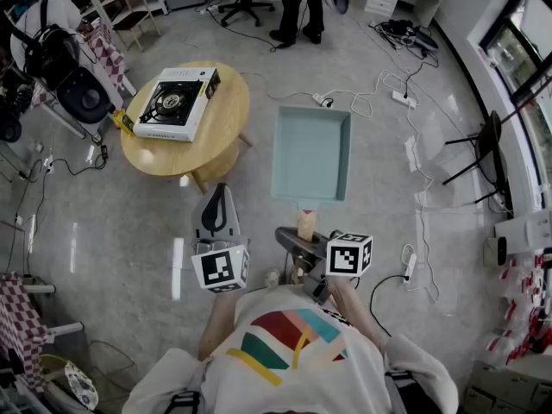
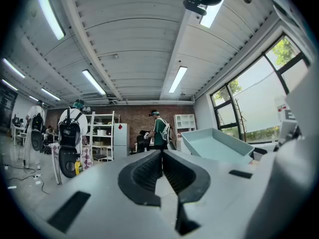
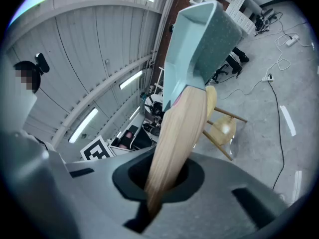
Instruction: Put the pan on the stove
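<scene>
Pan: the pale teal rectangular pan (image 1: 310,153) was held out in front of the person, over the floor (image 1: 388,179). It was right of the table and not on it, and well apart from the stove. Its inside looked bare.
Handle: the pan's wooden handle (image 1: 305,224) pointed back toward the person and ran down between the right jaws, as the right gripper view showed (image 3: 174,143).
Right hand-held gripper: the right hand-held gripper (image 1: 297,243) was clamped on the handle and carried the pan (image 3: 199,34) by it.
Left hand-held gripper: the left hand-held gripper (image 1: 216,198) was raised beside the right one, near the table's edge. Its jaws were pressed together with nothing between them (image 2: 161,157).
Stove: the single-burner stove (image 1: 177,102) sat on the table with its black burner uncovered.
Table: the round wooden table (image 1: 226,132) stood left of the pan.
</scene>
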`<state>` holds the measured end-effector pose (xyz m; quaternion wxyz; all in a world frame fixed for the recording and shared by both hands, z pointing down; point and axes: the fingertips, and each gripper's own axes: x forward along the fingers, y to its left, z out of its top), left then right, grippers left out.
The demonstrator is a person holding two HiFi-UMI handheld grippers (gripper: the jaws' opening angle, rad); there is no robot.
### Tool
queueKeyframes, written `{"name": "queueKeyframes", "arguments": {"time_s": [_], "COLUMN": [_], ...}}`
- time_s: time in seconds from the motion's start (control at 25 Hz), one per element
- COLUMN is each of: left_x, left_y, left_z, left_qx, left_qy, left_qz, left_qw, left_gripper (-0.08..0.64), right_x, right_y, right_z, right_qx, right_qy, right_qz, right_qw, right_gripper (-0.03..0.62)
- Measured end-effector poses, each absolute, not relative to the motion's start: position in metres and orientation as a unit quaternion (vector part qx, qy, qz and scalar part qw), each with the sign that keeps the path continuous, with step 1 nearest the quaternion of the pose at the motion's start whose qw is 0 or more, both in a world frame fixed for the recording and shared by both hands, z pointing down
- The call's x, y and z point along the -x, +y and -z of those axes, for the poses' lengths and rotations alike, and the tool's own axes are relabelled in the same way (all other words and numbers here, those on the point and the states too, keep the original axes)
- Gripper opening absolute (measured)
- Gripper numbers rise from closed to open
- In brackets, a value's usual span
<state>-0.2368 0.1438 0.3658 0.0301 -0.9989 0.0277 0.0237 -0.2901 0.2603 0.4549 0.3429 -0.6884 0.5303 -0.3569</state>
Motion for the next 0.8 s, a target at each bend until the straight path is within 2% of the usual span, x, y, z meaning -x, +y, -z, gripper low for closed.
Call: {"name": "queueKeyframes", "arguments": {"time_s": [0.6, 0.8], "left_x": [0.234, 0.230], "left_y": [0.146, 0.157], "left_z": [-0.372, -0.373], "left_qx": [0.999, 0.999], "left_qy": [0.025, 0.020], "left_qz": [-0.013, -0.011], "left_qw": [0.025, 0.030], "left_gripper": [0.009, 0.009], "right_x": [0.291, 0.291], "right_y": [0.269, 0.274], "right_z": [-0.453, -0.454], "right_qx": [0.687, 0.672], "right_qy": [0.528, 0.533], "right_qz": [0.351, 0.353], "right_qw": [0.356, 0.373], "right_gripper": [0.002, 0.021]}}
